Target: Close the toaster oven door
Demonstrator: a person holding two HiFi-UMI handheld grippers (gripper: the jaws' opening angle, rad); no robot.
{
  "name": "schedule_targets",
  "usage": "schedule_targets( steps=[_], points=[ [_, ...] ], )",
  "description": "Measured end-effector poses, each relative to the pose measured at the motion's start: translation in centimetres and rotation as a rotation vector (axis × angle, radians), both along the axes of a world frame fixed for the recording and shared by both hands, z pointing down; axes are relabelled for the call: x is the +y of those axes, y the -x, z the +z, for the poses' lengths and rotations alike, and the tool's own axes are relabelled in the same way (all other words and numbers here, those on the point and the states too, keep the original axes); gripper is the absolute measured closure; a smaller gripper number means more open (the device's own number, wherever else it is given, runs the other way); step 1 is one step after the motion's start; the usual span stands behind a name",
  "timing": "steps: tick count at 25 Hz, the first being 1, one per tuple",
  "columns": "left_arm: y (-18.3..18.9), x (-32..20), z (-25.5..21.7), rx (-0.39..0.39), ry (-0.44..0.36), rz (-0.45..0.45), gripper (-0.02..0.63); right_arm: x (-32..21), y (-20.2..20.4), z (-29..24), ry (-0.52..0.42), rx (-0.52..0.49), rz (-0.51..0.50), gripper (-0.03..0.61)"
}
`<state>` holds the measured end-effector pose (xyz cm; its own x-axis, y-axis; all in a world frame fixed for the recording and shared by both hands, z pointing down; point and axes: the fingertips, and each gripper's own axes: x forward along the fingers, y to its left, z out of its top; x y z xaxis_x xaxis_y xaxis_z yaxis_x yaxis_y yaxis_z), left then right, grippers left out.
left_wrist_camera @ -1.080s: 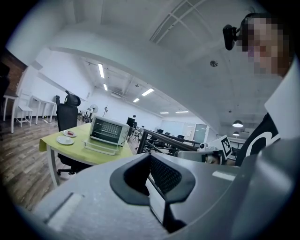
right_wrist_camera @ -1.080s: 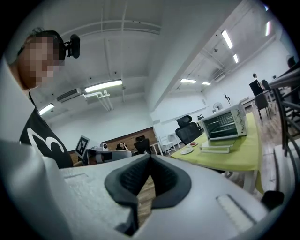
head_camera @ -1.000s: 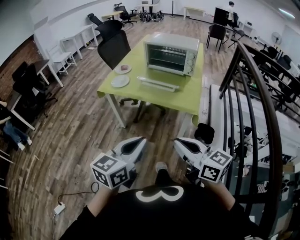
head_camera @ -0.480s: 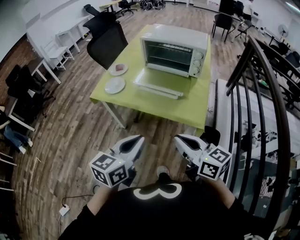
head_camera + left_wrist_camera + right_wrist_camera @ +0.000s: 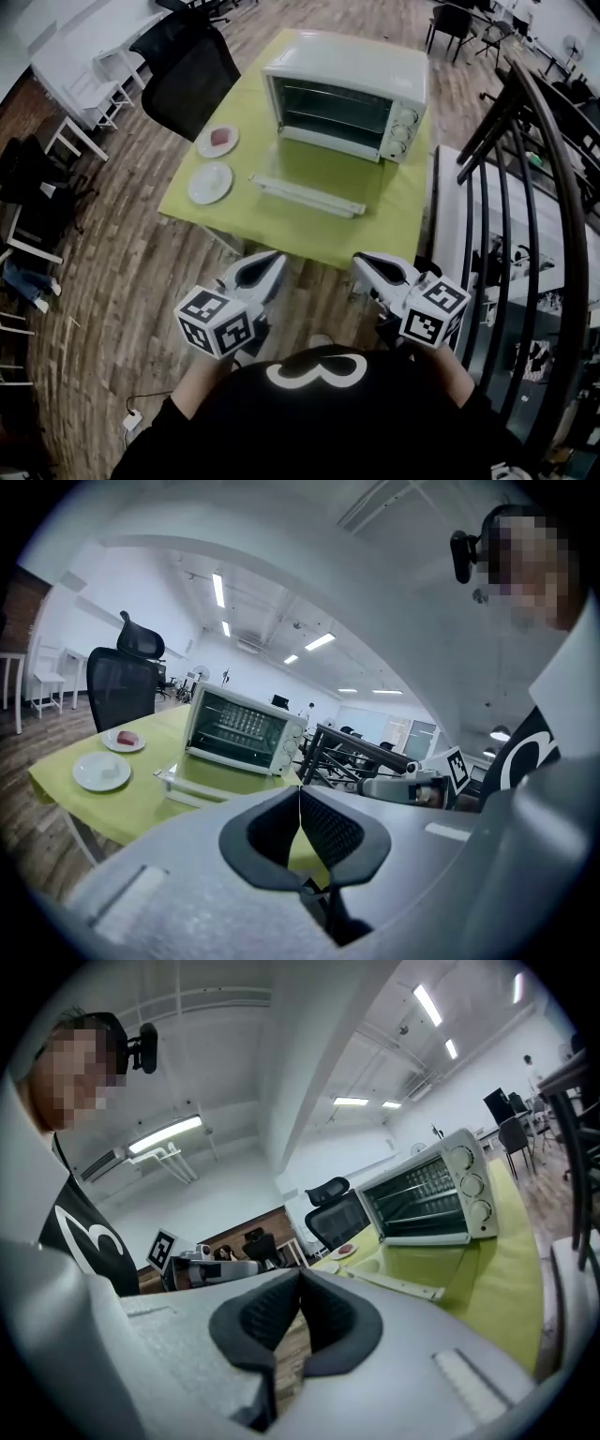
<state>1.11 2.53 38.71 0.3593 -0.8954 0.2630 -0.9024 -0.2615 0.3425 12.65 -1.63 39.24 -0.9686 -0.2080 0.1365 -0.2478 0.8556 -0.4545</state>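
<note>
A white toaster oven [image 5: 343, 103] stands on a lime-green table [image 5: 375, 216], its glass door [image 5: 307, 195] folded down flat toward me. The oven [image 5: 242, 730] and the lowered door [image 5: 202, 787] show in the left gripper view, and the oven [image 5: 431, 1199] with its door [image 5: 398, 1285] in the right gripper view. My left gripper [image 5: 273, 266] and right gripper [image 5: 361, 266] hang side by side over the floor, short of the table's near edge. Both are shut with nothing between the pads.
Two white plates [image 5: 210, 182] lie at the table's left, the far one [image 5: 217, 140] with a reddish piece on it. A black office chair [image 5: 185, 70] stands at the table's far left. A dark stair railing [image 5: 525, 216] runs along the right. White desks line the left wall.
The table and oven have come nearer and larger in the head view as I walk toward them. Both grippers stay shut, held in front of my body.
</note>
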Motion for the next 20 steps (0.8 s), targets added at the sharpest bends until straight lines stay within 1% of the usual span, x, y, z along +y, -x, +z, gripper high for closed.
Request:
schedule_targets(
  steps=[5,10,15,20],
  points=[
    [1.6,-2.2,0.7,-0.006,0.012,-0.01,0.601,-2.5,0.6,0.6,-0.003,0.008,0.025,0.575],
    [3.3,-4.0,2.2,-0.013,0.05,-0.002,0.6,-4.7,0.9,2.0,0.027,0.029,0.084,0.575],
    [5.5,-6.8,3.3,-0.026,0.087,0.059,0.6,-6.9,2.2,3.2,0.073,0.044,0.14,0.575],
    [8.8,-10.2,4.9,-0.043,0.126,0.133,0.598,-9.7,3.3,5.0,0.098,0.112,0.253,0.575]
  ],
)
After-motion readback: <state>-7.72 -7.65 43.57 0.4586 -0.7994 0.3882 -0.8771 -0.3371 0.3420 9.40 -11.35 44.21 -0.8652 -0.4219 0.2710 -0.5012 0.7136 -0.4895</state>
